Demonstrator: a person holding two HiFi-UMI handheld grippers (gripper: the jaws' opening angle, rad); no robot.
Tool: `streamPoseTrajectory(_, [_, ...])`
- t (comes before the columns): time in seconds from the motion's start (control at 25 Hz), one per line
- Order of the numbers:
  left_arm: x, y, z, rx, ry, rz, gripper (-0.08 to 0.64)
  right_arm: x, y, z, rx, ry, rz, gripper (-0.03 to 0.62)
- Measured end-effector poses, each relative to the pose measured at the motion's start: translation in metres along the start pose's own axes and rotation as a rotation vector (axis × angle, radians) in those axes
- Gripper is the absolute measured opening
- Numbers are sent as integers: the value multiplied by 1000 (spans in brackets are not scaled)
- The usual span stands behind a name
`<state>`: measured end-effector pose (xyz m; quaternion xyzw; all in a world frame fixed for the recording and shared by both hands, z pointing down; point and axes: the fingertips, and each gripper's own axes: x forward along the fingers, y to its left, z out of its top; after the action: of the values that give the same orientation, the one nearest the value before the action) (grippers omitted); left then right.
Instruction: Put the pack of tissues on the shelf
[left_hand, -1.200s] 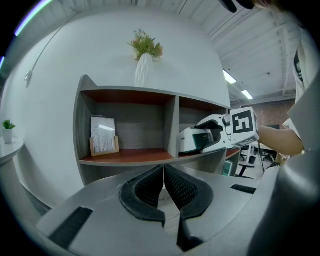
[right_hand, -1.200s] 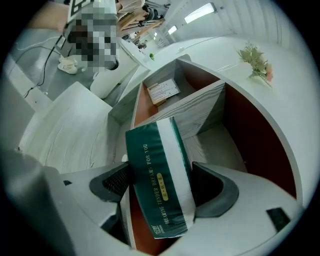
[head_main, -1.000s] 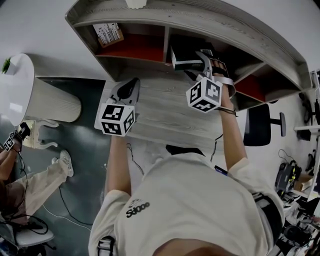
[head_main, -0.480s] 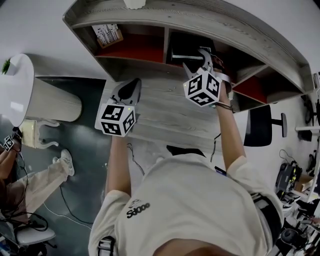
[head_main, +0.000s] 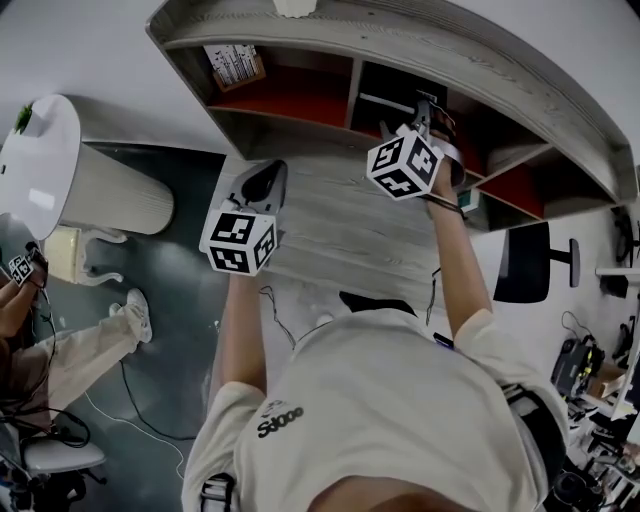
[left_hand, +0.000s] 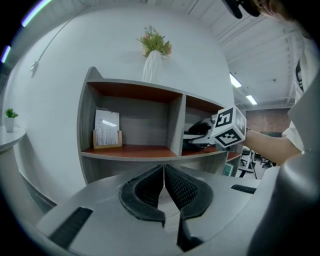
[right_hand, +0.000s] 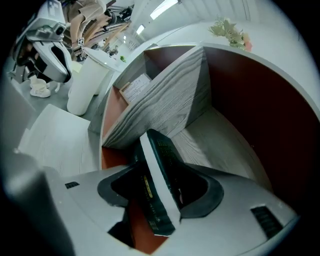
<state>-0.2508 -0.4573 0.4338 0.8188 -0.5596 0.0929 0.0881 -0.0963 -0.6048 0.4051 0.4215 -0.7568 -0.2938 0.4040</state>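
The pack of tissues (right_hand: 162, 150) is dark with a white edge and stands tilted between my right gripper's (right_hand: 160, 189) jaws. Those jaws have just been closing and both pads now press on the pack. The right gripper (head_main: 425, 108) reaches into the middle compartment of the grey shelf (head_main: 480, 55), over its red-brown floor, and only a pale strip of the pack (head_main: 385, 100) shows in the head view. My left gripper (left_hand: 164, 172) is shut with nothing in it. In the head view the left gripper (head_main: 265, 182) hovers over the desk in front of the shelf.
A small printed card stand (left_hand: 107, 129) sits in the shelf's left compartment. A white vase with flowers (left_hand: 152, 60) stands on top. The grey desk (head_main: 340, 235) lies below the shelf. A round white table (head_main: 40, 165) and a seated person (head_main: 60, 350) are at left, an office chair (head_main: 525, 260) at right.
My right gripper has rolled and pushed a little further into the middle compartment with the pack, so less of the pack's white edge shows. The left gripper has stayed put.
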Motion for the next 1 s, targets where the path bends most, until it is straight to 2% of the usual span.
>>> streamPoseTrajectory(0.16, [-15, 6, -4, 39, 20, 31, 21, -1, 0, 0, -3, 0, -9, 233])
streamPoseTrajectory(0.28, [-25, 10, 1, 66, 13, 40, 21, -9, -1, 4, 54, -26, 3, 225])
streamPoseTrajectory(0.4, [-36, 10, 8, 82, -6, 46, 21, -26, 0, 17, 147, -82, 17, 183])
streamPoseTrajectory(0.48, [-44, 5, 11, 90, -17, 40, 21, -43, -1, 20, 199, -104, 0, 90])
streamPoseTrajectory(0.6, [-56, -9, 17, 112, -33, 19, 21, -72, -3, 12, 282, -109, -22, 27])
streamPoseTrajectory(0.8, [-79, -34, 27, 148, -76, -12, 21, -129, 8, -3, 418, -119, 13, 6])
streamPoseTrajectory(1.0, [-99, -77, 41, 212, -116, -50, 21, -199, 19, -18, 520, -185, 47, 6])
